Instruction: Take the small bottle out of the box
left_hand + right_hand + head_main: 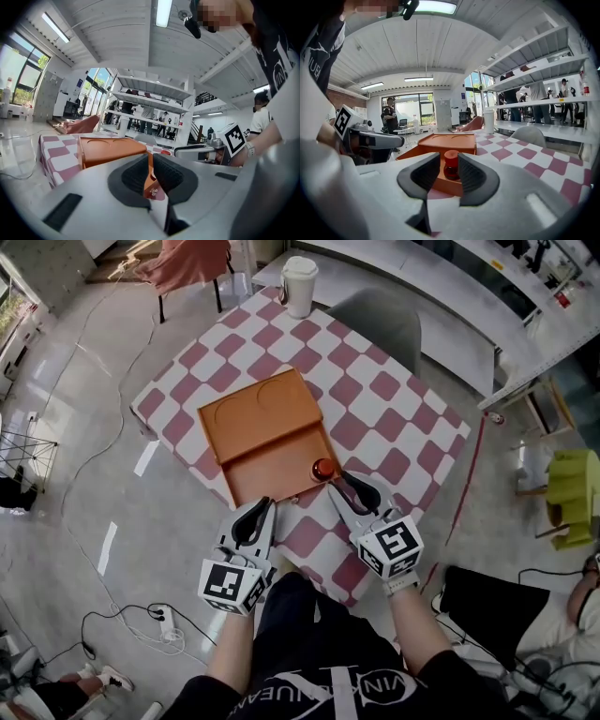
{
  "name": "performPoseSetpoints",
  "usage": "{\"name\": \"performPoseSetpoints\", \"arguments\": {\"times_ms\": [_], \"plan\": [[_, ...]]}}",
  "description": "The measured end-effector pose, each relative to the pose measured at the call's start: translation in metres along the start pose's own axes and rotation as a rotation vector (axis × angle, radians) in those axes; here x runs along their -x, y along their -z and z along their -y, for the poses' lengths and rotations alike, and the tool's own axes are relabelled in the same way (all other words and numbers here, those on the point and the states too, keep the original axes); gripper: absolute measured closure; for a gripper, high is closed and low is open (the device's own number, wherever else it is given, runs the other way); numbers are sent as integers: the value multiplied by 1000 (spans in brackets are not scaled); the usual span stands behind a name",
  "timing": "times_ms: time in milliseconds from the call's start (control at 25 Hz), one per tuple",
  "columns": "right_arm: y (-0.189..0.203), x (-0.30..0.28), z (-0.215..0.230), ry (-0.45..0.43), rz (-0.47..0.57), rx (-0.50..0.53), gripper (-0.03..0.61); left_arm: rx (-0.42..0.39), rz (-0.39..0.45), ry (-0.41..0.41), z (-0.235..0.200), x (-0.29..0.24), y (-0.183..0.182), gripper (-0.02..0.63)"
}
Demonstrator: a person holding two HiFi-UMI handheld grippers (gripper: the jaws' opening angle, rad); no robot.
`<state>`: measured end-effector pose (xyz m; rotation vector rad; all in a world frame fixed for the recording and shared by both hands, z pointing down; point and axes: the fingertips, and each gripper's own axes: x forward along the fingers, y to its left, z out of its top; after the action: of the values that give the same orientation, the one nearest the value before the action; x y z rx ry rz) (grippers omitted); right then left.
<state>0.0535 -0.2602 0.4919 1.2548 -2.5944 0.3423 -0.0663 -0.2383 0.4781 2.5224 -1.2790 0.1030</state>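
Covering the square table (398,423) is a red-and-white chequered cloth, with a grey chair (380,320) pushed up to its far right side. The orange box (272,463) lies open near the middle of the table. Its lid is folded flat toward the far side and shows two round recesses, and the shallow base sits toward the near edge.

The left gripper (268,504) reaches the near left corner of the base. In the left gripper view its jaws stand narrow, with the orange wall of the box filling the slit between the dark pads, so they clamp that wall. The right gripper (337,482) comes in at the near right corner of the base, just right of the left one. In the right gripper view its jaws stand moderately apart and hold nothing.

A white paper cup (299,285) with a lid stands upright at the far corner of the table, well apart from the box.

The small bottle (323,469), dark with a red cap, stands upright inside the base at its near right corner. It is just beyond the right gripper's tips and lined up with the gap between them, and neither pad touches it.
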Motion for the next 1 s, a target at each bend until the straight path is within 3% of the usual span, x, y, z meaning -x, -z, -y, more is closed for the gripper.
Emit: {"name": "performPoseSetpoints", "arguments": {"times_ms": [320,1000], "plan": [[8,-21,7,14,-17,-13,407,-10,-6,5,-12,-8,-6,581],[16,-43,10,31,-45,1,399,2,-23,30,-17,-11,-2,581]]}}
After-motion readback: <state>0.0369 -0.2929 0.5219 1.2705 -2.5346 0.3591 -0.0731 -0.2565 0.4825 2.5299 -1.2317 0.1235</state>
